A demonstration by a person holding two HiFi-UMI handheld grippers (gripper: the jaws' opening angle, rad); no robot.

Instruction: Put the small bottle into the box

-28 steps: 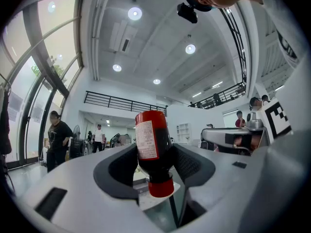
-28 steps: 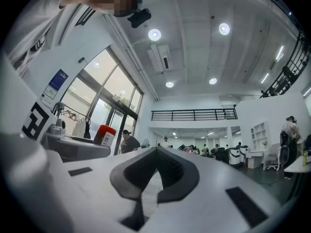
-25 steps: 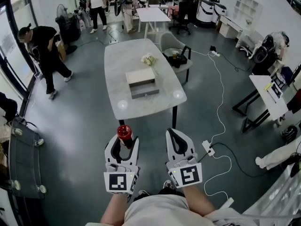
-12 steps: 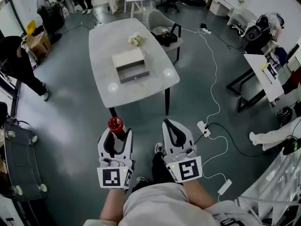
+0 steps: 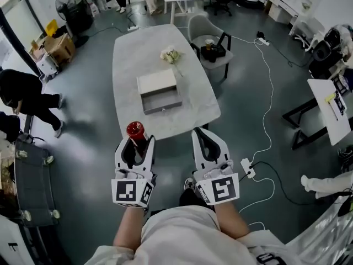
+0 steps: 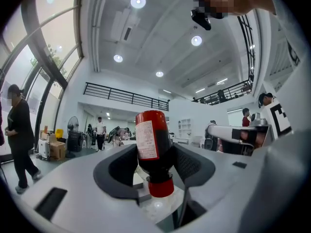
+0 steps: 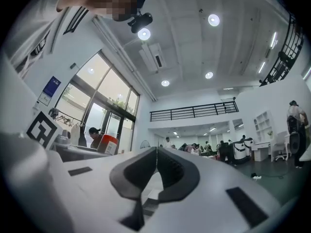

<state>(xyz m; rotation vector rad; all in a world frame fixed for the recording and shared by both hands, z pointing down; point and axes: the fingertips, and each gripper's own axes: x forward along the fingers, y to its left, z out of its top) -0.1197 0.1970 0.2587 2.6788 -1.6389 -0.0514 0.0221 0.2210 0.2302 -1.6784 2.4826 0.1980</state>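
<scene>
My left gripper [image 5: 135,143] is shut on a small dark bottle [image 5: 135,132] with a red cap and a white label, held in front of me at the near end of the table; the left gripper view shows the bottle [image 6: 152,151] clamped between the jaws. My right gripper [image 5: 202,141] is shut with nothing in it, its pads [image 7: 156,166] pressed together. The box [image 5: 159,91], a pale open-topped drawer-like case, sits in the middle of the grey marble table [image 5: 128,59], well ahead of both grippers.
A small bunch of white flowers [image 5: 171,54] lies on the table beyond the box. A grey chair [image 5: 210,33] stands at the table's right side. White cables and a power strip [image 5: 246,167] lie on the floor to my right. A person [image 5: 25,95] stands at left.
I have moved nearer the table's near end and the view shifted right. Both grippers hold the same pose, the left still gripping the bottle.
</scene>
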